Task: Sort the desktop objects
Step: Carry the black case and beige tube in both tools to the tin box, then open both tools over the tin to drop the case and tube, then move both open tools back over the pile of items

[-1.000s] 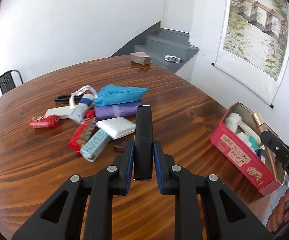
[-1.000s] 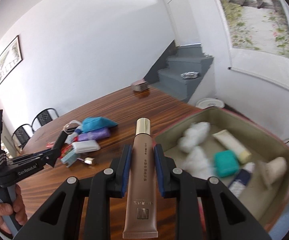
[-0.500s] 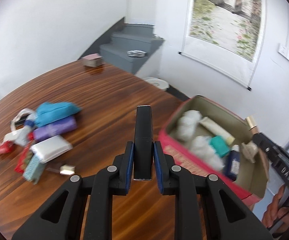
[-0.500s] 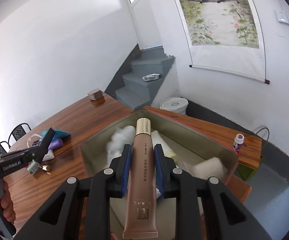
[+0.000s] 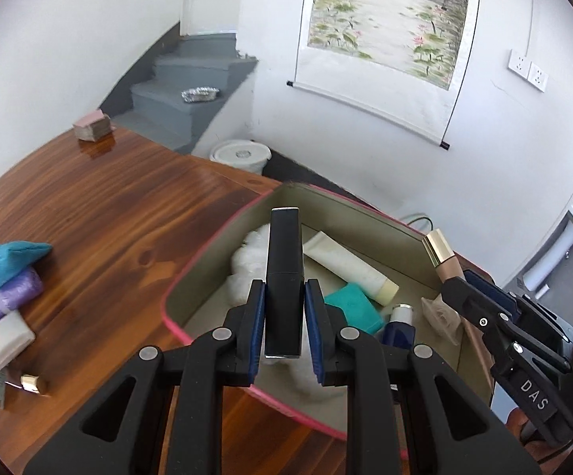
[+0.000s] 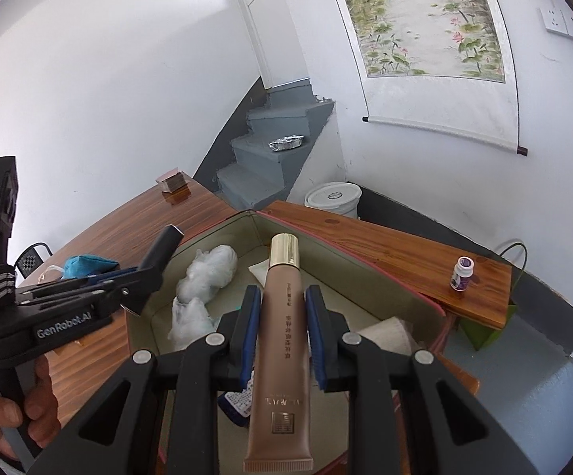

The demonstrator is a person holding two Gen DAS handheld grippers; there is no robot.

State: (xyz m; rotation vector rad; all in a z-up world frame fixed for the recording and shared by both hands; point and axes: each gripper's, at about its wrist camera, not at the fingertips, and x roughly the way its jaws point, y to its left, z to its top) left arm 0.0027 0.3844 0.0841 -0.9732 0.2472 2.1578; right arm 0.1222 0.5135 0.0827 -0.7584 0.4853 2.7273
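**Both grippers poised over the pink box, each carrying an item**

The wooden counter (image 5: 100, 213) fills the left and lower part of the left wrist view. It carries the pink-rimmed box (image 5: 211, 245) at centre frame, open at the top, with its pale lining showing. The box appears to be the sorting bin: a cream tube (image 5: 349, 263), a teal packet (image 5: 351, 306), white wadding (image 5: 246, 261) and a small blue bottle (image 5: 399, 322) already lie in it.

At the left edge of the same view sits the unsorted pile: a teal pouch (image 5: 7, 259), a purple roll (image 5: 11, 297), a white packet (image 5: 5, 338) and a small gold-capped piece (image 5: 31, 383), all well apart from the box.

The left gripper (image 5: 284, 312) hangs above the near side of the box, its blue-padded fingers (image 5: 256, 316) clamped on a slim black case (image 5: 284, 277) that points forward over the contents. Held lengthwise, the case could probably drop flat among the other long items.

The right gripper (image 6: 280, 328) is likewise over the box in its own view, fingers (image 6: 248, 328) clamped on a bronze tube with a gold cap (image 6: 284, 324). The cap points toward the far corner and the crimped end toward the camera. In the left wrist view the same tube's cap shows at the right rim of the box.

Judging from this, both items are at the release stage. Opening the fingers low over a bare patch of lining would keep them from bouncing off the things already inside.

A small purple-labelled bottle (image 6: 461, 273) stands on a wooden shelf at right in the right wrist view, outside the box.
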